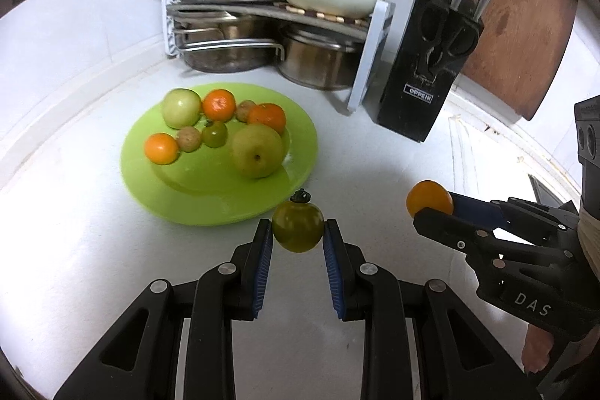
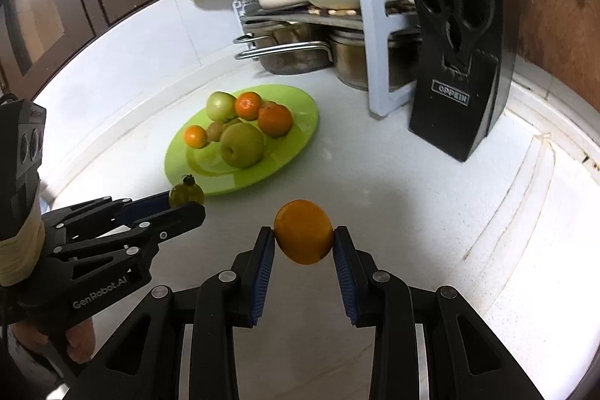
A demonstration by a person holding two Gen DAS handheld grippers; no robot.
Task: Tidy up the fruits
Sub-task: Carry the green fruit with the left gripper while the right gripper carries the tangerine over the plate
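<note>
The left gripper (image 1: 298, 231) had its jaws pinching a green tomato (image 1: 297, 226) by its sides, stem cap upward, the blue pads (image 1: 264, 261) touching it at its widest girth. The right gripper (image 2: 304, 238) likewise had its jaws clamped on an orange (image 2: 303, 231), held across its middle. Both fruits appeared to hang clear of the white desk (image 1: 75, 212).

Ahead of the left jaws, just beyond the tomato, lay the near rim of the green plate (image 1: 210, 208). It already carried a large green apple (image 1: 257, 150), a second green fruit (image 1: 181, 107), three small oranges (image 1: 219, 105), a small green tomato (image 1: 215, 134) and two brownish round fruits too blurred to name. From the right jaws the plate sat ahead and to the left.

The step in hand looked like delivery onto the plate. To do it well, the tomato probably wanted carrying forward over the rim to the bare patch ahead of the jaws, nearer than the apple, and lowering until it touched before the jaws parted; round fruit dropped from any height would likely roll off. The orange could go to the open stretch right of the apple. Since the two grippers sat near each other, one at a time seemed safer. Beyond the plate stood a pot rack (image 1: 262, 10) and a knife block (image 1: 427, 62), well clear of the path.
</note>
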